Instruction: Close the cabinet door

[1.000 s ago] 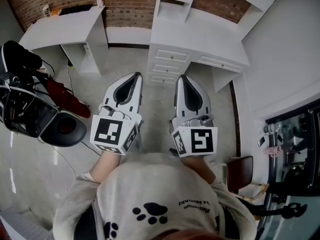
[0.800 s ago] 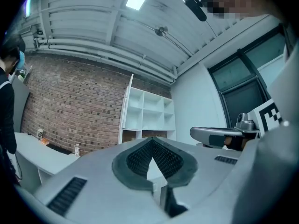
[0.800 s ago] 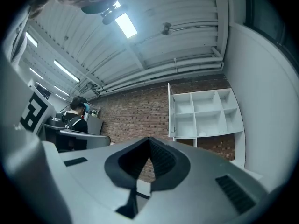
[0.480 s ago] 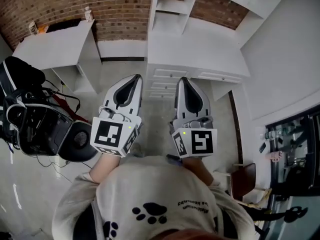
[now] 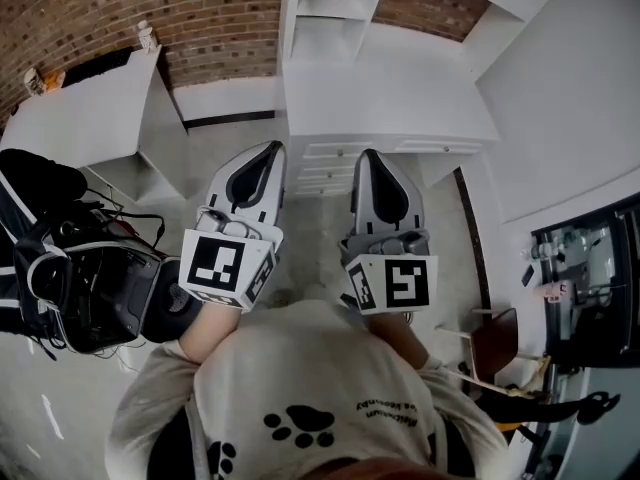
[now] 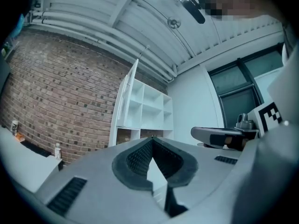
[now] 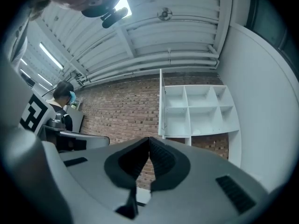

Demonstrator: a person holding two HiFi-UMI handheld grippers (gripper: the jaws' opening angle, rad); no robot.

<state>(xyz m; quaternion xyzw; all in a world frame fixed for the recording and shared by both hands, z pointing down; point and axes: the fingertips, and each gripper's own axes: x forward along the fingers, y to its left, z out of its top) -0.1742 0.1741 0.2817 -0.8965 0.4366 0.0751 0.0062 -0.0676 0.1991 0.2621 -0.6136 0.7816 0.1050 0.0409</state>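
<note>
Since one second ago the cabinet door [image 7: 161, 101] has come nearer. It stands open, edge-on, ahead of and above the right gripper [image 7: 149, 138], well apart from it, on the left side of the white shelf unit [image 7: 198, 108]. From the left gripper [image 6: 152, 139] it lies up and to the left. Both grippers point forward side by side, slightly raised, before the white desk [image 5: 390, 93]. Their jaws are closed together and hold nothing.

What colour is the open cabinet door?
White; the cabinet door shows best in the right gripper view.
</note>
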